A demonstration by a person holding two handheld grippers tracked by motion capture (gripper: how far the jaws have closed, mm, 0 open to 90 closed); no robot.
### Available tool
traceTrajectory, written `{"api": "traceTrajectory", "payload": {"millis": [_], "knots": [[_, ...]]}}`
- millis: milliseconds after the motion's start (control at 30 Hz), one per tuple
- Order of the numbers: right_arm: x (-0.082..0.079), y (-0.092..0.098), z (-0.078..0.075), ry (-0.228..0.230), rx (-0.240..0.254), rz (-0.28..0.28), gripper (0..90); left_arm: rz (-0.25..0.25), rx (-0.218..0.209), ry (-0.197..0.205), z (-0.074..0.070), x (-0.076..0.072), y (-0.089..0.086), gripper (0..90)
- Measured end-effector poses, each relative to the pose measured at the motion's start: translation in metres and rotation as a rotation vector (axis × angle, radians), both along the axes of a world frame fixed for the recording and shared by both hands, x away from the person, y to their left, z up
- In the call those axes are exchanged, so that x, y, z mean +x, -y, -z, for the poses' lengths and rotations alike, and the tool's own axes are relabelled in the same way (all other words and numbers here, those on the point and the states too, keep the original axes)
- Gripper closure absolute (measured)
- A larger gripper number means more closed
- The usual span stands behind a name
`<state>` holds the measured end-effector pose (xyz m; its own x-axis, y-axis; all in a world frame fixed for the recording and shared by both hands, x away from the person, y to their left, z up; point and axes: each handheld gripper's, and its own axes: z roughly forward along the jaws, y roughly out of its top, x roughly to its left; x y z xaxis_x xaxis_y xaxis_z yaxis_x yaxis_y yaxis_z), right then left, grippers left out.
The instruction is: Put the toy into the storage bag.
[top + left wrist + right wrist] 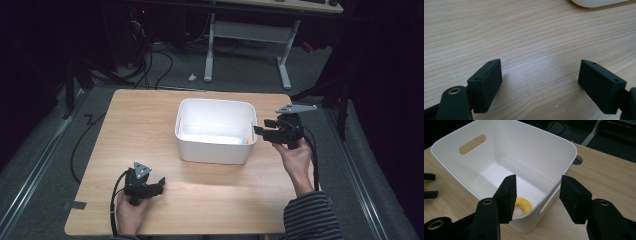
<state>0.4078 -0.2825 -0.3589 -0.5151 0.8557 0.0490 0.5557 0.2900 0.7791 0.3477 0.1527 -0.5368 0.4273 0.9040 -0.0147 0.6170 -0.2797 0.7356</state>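
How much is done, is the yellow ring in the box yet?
Yes: the yellow ring already lies on the floor of the white bin. The right gripper hangs at the bin's rim, jaws apart and holding nothing. The left gripper rests open over bare table. Little looks left.

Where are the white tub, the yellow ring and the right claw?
white tub (212, 148): high view, near outer wall.
yellow ring (524, 204): right gripper view, its top curve on the tub floor.
right claw (537, 195): right gripper view, gap midway between its open tips.
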Motion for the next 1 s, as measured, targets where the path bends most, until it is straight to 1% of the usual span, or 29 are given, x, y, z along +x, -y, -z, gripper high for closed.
{"api": "traceTrajectory", "payload": {"millis": [67, 200, 367, 467, 600, 700, 833, 867, 900, 933, 1000], "knots": [[-0.002, 0.004, -0.001, -0.001, 0.002, 0.007, 47.7, 0.000, 0.000, 0.000, 0.000, 0.000, 0.000, 19.6], [-0.008, 0.010, -0.004, 0.011, 0.000, 0.017, 47.5, 0.000, 0.000, 0.000, 0.000, 0.000, 0.000, 19.6], [-0.013, 0.019, -0.005, 0.022, -0.003, 0.033, 47.1, 0.000, 0.000, 0.000, 0.000, 0.000, 0.000, 19.6], [-0.018, 0.028, -0.003, 0.019, 0.016, 0.051, 47.0, 0.000, 0.000, 0.000, 0.000, 0.000, 0.000, 19.6], [-0.026, 0.040, -0.001, 0.012, 0.016, 0.080, 46.4, 0.000, 0.000, 0.000, 0.000, 0.000, 0.000, 19.6], [-0.031, 0.045, -0.004, 0.024, 0.013, 0.084, 46.3, 0.000, 0.000, 0.000, 0.000, 0.000, 0.000, 19.6], [-0.039, 0.051, -0.006, 0.042, 0.022, 0.096, 46.2, 0.000, 0.000, 0.000, 0.000, 0.000, 0.000, 19.6], [-0.041, 0.053, -0.004, 0.050, 0.041, 0.099, 46.3, 0.000, 0.000, 0.000, 0.000, 0.000, 0.000, 19.6], [-0.043, 0.056, -0.003, 0.045, 0.053, 0.099, 46.2, 0.000, 0.000, 0.000, 0.000, 0.000, 0.000, 19.6], [-0.044, 0.058, -0.001, 0.040, 0.052, 0.104, 46.1, 0.000, 0.000, 0.000, 0.000, 0.000, 0.000, 19.6], [-0.048, 0.061, 0.002, 0.029, 0.031, 0.116, 45.8, 0.000, 0.000, 0.000, 0.000, 0.000, 0.000, 19.6]]}}
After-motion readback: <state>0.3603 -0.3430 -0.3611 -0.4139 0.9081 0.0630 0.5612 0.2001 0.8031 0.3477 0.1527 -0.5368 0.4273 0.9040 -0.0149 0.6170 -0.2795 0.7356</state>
